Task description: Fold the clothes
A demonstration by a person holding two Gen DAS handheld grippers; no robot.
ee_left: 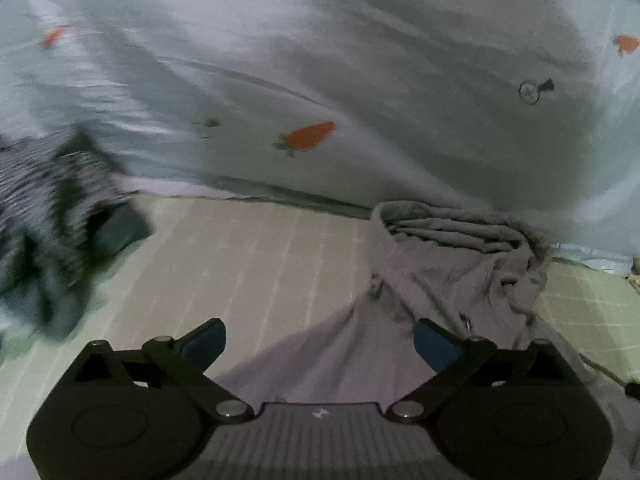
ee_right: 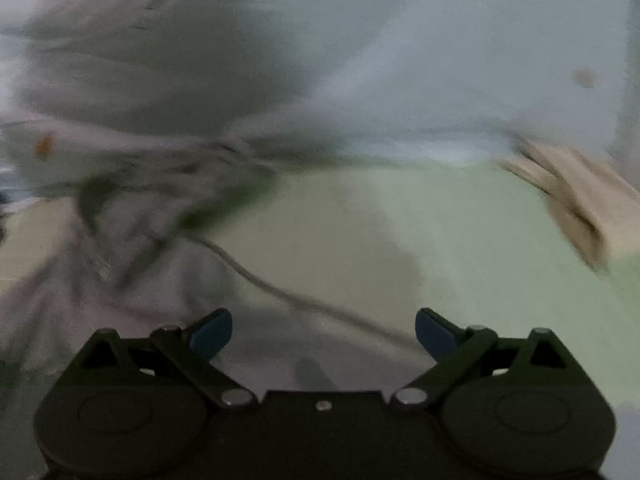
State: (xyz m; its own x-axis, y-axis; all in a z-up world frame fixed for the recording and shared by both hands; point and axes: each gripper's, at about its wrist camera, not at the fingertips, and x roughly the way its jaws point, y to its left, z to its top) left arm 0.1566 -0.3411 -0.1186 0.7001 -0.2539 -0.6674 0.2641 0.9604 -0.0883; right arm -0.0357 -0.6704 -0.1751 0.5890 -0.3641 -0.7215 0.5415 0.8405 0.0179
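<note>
Above grey garment (ee_left: pixel 452 280) — 2 splayed tools

A crumpled grey-lilac garment (ee_left: pixel 452 272) lies bunched on the pale green checked mat (ee_left: pixel 256 264), unfolded.

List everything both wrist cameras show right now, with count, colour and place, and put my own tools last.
grey garment: one, mauve-grey, bunched on the mat ahead of the left tool, spreading under it; blurred at left in the right view
drawcord: one, grey, trailing across the mat from the garment
striped garment: one, dark and white stripes, heaped at far left, blurred
carrot-print sheet: one, pale blue with orange carrots, rumpled behind the mat
mat: one, pale green grid pattern, under everything
tan cloth: one, beige, right edge, too blurred to identify
left tool: open, empty
right tool: open, empty
</note>
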